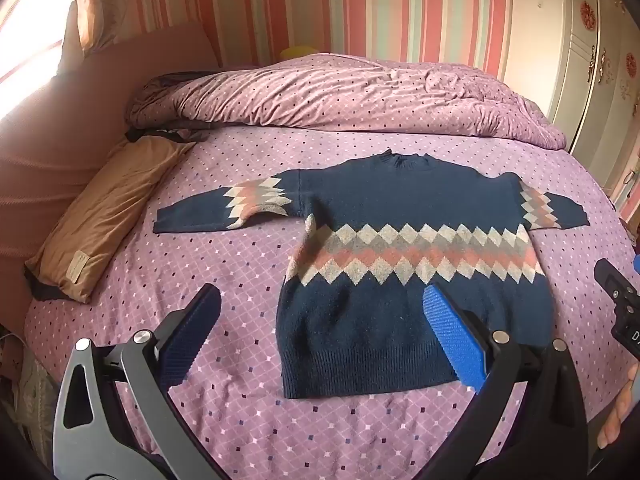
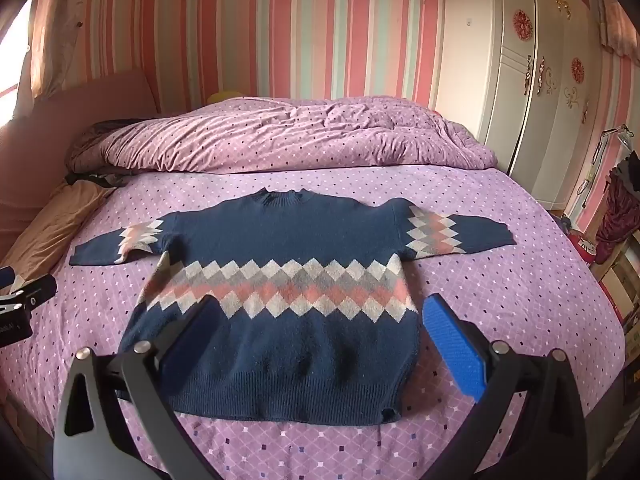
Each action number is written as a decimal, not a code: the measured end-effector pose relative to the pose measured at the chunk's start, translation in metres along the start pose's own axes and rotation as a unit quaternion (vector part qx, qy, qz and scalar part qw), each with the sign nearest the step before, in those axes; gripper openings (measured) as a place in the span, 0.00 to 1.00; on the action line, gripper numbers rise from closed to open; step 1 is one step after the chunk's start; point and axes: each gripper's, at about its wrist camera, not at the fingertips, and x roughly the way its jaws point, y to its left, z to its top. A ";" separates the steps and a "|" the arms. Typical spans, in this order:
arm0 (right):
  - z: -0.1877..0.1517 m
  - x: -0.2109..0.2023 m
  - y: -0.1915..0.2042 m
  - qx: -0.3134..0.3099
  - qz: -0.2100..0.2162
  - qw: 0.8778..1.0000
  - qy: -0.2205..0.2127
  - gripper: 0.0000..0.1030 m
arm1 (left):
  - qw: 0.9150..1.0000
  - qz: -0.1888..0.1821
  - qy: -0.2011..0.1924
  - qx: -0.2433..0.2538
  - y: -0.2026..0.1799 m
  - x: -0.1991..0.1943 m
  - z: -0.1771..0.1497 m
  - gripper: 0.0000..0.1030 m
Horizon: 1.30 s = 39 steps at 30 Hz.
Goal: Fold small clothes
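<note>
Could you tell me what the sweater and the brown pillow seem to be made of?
Sweater: knitted yarn, likely wool or acrylic; ribbed hem and a fuzzy matte surface show. Brown pillow: smooth woven fabric, perhaps cotton, with a slight sheen and soft creases.

rumpled purple quilt (image 2: pixel 280 140), tan pillow (image 1: pixel 108 216) – left side, white wardrobe (image 2: pixel 520 100), striped wallpaper (image 2: pixel 340 40)

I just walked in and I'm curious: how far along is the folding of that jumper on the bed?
Done: the navy sweater lies spread flat on the bed, sleeves out. In hand: nothing; the left gripper and right gripper hover open above its hem. Left: every fold.
</note>
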 end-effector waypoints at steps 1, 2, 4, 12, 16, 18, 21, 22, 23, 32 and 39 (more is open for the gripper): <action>0.000 0.000 0.000 0.000 0.001 1.000 0.001 0.99 | 1.000 -0.003 -0.001 -0.002 0.000 0.000 0.000 0.97; 0.000 0.000 0.000 -0.001 0.000 1.000 0.004 0.99 | 1.000 -0.003 -0.001 -0.002 0.000 0.000 0.000 0.97; 0.000 0.000 0.000 0.000 0.000 1.000 0.002 0.99 | 1.000 -0.004 -0.001 -0.003 0.001 0.000 0.000 0.97; 0.001 -0.001 0.000 0.000 0.001 1.000 0.000 0.98 | 1.000 -0.002 -0.002 0.001 0.000 0.000 0.000 0.97; 0.001 -0.001 0.000 0.000 0.001 1.000 0.000 0.99 | 1.000 -0.002 -0.004 0.000 0.000 -0.001 0.000 0.97; 0.001 -0.001 0.000 0.000 0.002 1.000 0.000 0.99 | 1.000 -0.003 -0.004 0.001 0.000 -0.001 0.000 0.97; 0.001 -0.001 0.000 0.000 0.001 1.000 0.000 0.98 | 1.000 -0.001 -0.004 0.000 0.000 0.000 0.000 0.97; 0.001 -0.001 0.000 0.000 0.002 1.000 0.000 0.99 | 1.000 -0.001 -0.004 0.000 0.000 -0.002 0.001 0.97; 0.001 -0.001 0.000 0.000 0.001 1.000 0.000 0.99 | 1.000 -0.001 -0.005 0.000 -0.001 -0.005 0.003 0.97; 0.001 -0.002 0.000 0.000 0.001 1.000 -0.001 0.98 | 1.000 -0.002 -0.004 -0.001 -0.002 -0.007 0.001 0.97; 0.002 -0.003 -0.001 0.000 0.001 1.000 -0.002 0.99 | 1.000 -0.002 -0.005 -0.001 -0.004 -0.005 0.002 0.97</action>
